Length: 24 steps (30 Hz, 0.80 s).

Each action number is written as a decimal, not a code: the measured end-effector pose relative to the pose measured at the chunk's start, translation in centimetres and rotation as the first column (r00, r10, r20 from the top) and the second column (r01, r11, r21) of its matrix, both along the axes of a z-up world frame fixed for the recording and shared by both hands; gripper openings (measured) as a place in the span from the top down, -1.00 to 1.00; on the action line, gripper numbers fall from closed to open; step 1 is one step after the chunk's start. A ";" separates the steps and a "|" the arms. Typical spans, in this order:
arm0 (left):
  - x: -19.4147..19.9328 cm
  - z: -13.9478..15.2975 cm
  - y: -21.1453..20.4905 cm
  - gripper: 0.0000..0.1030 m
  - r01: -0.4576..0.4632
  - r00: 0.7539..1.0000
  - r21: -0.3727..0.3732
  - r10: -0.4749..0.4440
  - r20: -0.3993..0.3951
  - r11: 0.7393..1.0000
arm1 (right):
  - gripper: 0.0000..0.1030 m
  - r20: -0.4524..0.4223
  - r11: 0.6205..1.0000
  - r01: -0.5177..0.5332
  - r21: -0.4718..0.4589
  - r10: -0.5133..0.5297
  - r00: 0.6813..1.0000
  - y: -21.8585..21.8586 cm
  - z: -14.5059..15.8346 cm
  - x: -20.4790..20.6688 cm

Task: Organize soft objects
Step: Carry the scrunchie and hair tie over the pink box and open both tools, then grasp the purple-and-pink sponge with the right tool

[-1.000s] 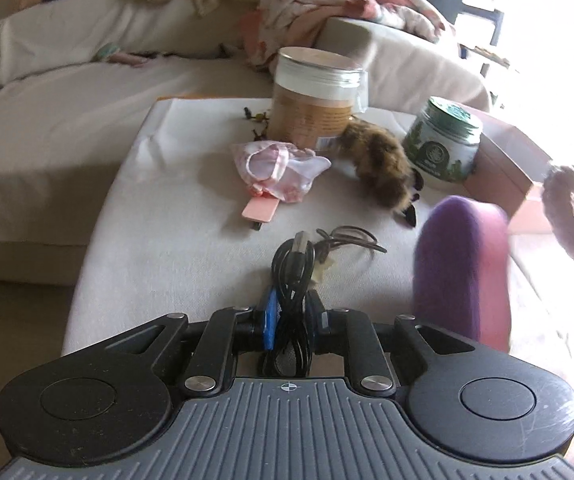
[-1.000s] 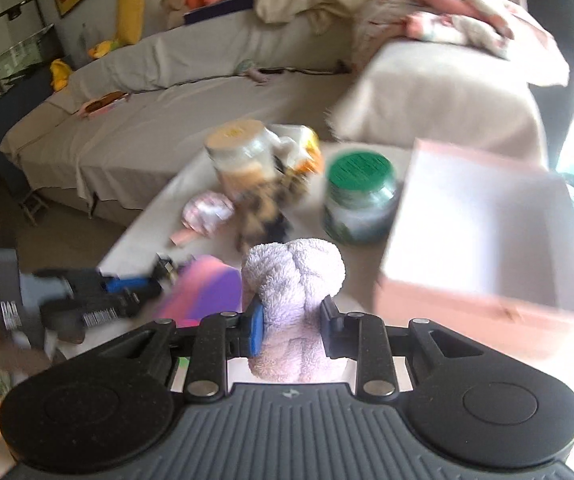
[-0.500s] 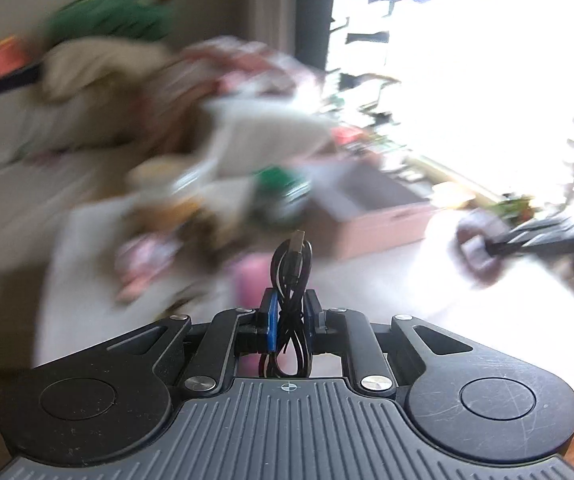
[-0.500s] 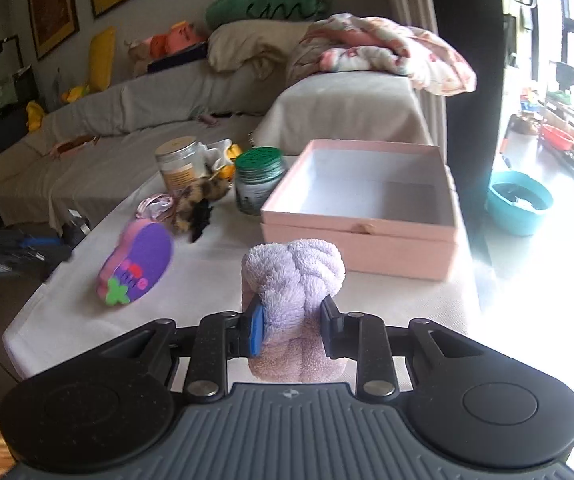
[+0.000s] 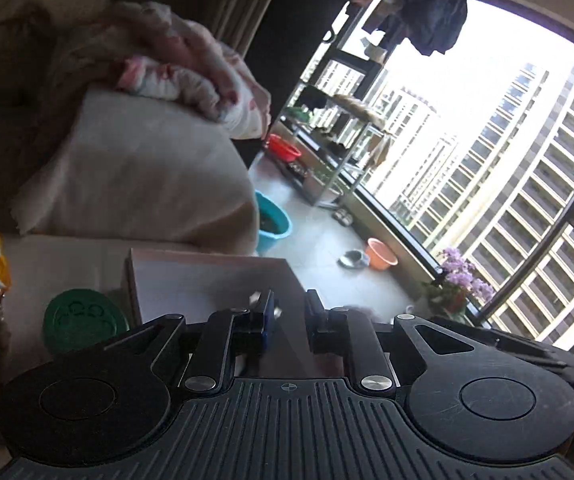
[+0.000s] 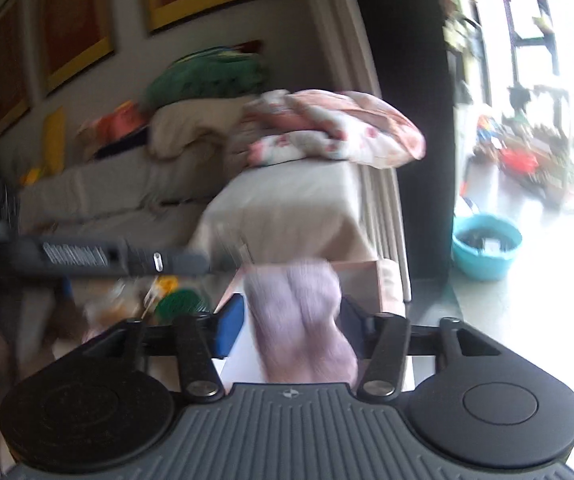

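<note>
A: Can any writing be read?

B: None. A white striped label is seen on the left gripper (image 6: 99, 258) in the right wrist view, but it is too blurred to be read. Raised marks are seen on the green lid (image 5: 83, 317); they cannot be made out.

A: Where is the pink box (image 5: 191, 280)?

B: On the covered table (image 5: 67, 256), straight ahead of and below both grippers. The jar with the green lid stands just beside its left wall.

A: How is the left gripper (image 5: 289, 314) held?

B: Its jaws are parted a little, and nothing is gripped between them. The box is seen through the gap.

A: And the right gripper (image 6: 291, 322)?

B: Its jaws are opened wide. The lilac scrunchie (image 6: 301, 324) is found between them. It lies near the right pad, apart from the blue left pad (image 6: 229, 330). It is blurred. Whether it is touched by the right pad cannot be told. Behind it, the far wall of the box (image 6: 359, 284) is seen.
</note>
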<state>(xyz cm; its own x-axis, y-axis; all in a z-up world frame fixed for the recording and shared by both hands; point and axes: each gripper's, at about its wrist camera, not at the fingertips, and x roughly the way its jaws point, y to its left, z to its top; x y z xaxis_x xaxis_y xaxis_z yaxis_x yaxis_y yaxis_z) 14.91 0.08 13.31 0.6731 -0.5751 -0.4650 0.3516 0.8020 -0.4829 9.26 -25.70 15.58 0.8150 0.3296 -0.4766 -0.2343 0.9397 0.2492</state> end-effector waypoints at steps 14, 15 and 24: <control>-9.0 -2.0 18.7 0.65 -0.253 0.962 0.059 0.244 0.125 0.966 | -0.18 -0.055 0.973 -0.088 -0.215 0.078 0.995 7.9 -6.7 -2.1; -10.0 -2.5 20.0 0.65 -0.284 0.955 0.063 0.276 0.111 0.957 | -0.22 -0.062 0.972 -0.125 -0.199 0.115 0.991 9.4 -6.9 -2.3; -11.8 -8.9 19.8 0.64 -0.211 0.977 0.339 0.205 0.054 0.917 | -0.26 -0.129 0.881 -0.433 -0.191 0.415 0.901 22.4 -8.1 -5.3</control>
<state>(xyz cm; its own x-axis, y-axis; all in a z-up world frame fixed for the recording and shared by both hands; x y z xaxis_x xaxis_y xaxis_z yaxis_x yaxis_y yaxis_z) 3.16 19.90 4.41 0.7699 -0.2295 -0.5955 0.1644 0.9729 -0.1625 3.97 -3.28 7.49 0.5751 0.5199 -0.6316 -0.6097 0.7872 0.0928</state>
